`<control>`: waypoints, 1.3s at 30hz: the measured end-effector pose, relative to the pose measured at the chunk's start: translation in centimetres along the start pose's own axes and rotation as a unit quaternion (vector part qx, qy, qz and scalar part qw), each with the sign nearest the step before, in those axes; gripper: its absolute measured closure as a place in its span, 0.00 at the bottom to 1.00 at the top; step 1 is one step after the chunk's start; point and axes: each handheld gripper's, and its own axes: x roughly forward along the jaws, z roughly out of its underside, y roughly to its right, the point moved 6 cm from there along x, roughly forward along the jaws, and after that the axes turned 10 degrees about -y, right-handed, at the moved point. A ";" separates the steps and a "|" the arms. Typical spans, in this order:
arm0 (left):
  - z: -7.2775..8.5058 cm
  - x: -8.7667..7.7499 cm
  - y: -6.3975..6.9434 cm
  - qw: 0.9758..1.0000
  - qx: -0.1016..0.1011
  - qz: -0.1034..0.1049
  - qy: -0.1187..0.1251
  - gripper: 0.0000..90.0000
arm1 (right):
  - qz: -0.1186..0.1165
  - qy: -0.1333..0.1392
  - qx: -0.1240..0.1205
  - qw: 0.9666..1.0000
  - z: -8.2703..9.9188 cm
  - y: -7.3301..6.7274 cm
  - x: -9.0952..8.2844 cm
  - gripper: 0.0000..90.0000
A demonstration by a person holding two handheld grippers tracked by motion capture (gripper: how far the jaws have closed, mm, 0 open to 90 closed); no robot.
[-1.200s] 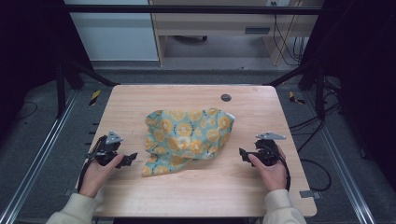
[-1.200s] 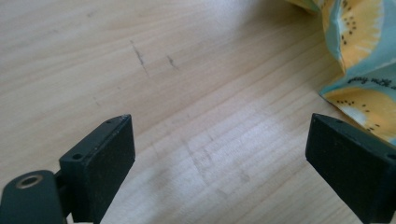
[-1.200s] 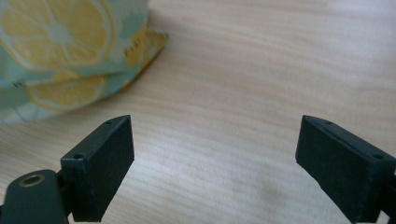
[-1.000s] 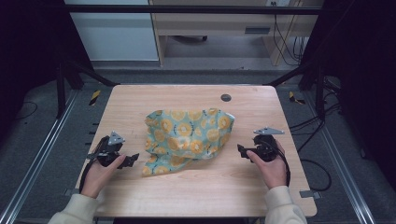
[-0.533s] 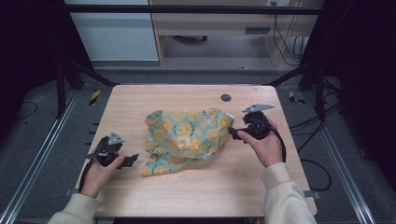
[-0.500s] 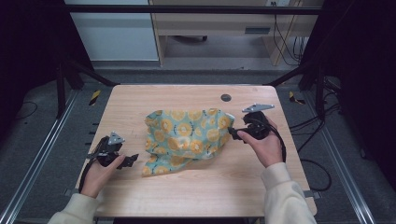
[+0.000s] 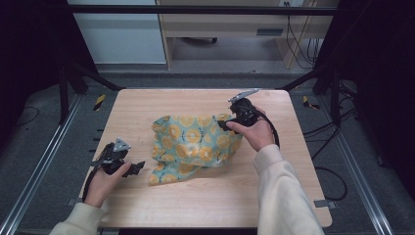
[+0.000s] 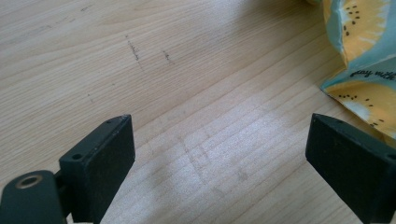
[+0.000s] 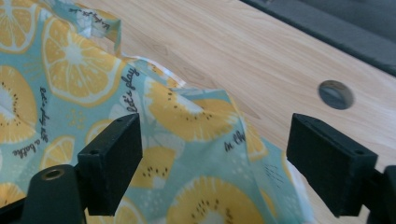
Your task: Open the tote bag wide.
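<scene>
Hovering wide-jawed over the cloth [image 7: 195,144] — right tongs [image 9: 215,163] — left tongs [image 8: 219,172] beside it.

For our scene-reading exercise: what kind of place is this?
Probably a lab recording station: a wooden table in a black frame, cables on the floor, a cloth laid out.

Light wooden table [image 7: 205,198], grey floor [image 7: 49,161], dark metal frame [image 7: 195,10], pale cabinets [image 7: 127,34] behind
</scene>
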 end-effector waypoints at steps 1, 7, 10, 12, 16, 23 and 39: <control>0.0 0.0 0.0 1.000 0.000 0.000 0.000 0.09 | -0.006 -0.001 0.001 1.000 0.0 0.0 0.3 0.25; 0.0 0.2 0.1 1.000 0.004 0.000 -0.004 0.09 | -0.018 0.002 -0.019 1.000 0.0 -0.7 0.7 0.69; -0.1 0.2 0.1 1.000 0.003 0.001 -0.004 0.09 | -0.025 0.009 -0.032 0.999 0.1 -1.3 0.2 0.94; -0.1 0.2 0.1 1.000 0.002 0.000 -0.004 0.09 | -0.026 0.008 -0.034 0.999 0.2 -1.6 -0.1 0.99; 0.0 0.0 0.0 1.000 0.002 0.000 -0.008 0.09 | -0.032 0.030 -0.037 0.998 -0.1 -2.8 -1.6 1.00; -0.1 -0.2 -0.5 1.000 0.001 -0.003 -0.008 0.10 | -0.045 0.084 -0.080 0.992 0.0 -6.8 -5.5 1.00; -2.2 -3.6 -1.0 0.999 -0.005 -0.012 0.045 0.25 | -0.092 0.108 -0.126 0.982 7.5 -13.9 -8.0 1.00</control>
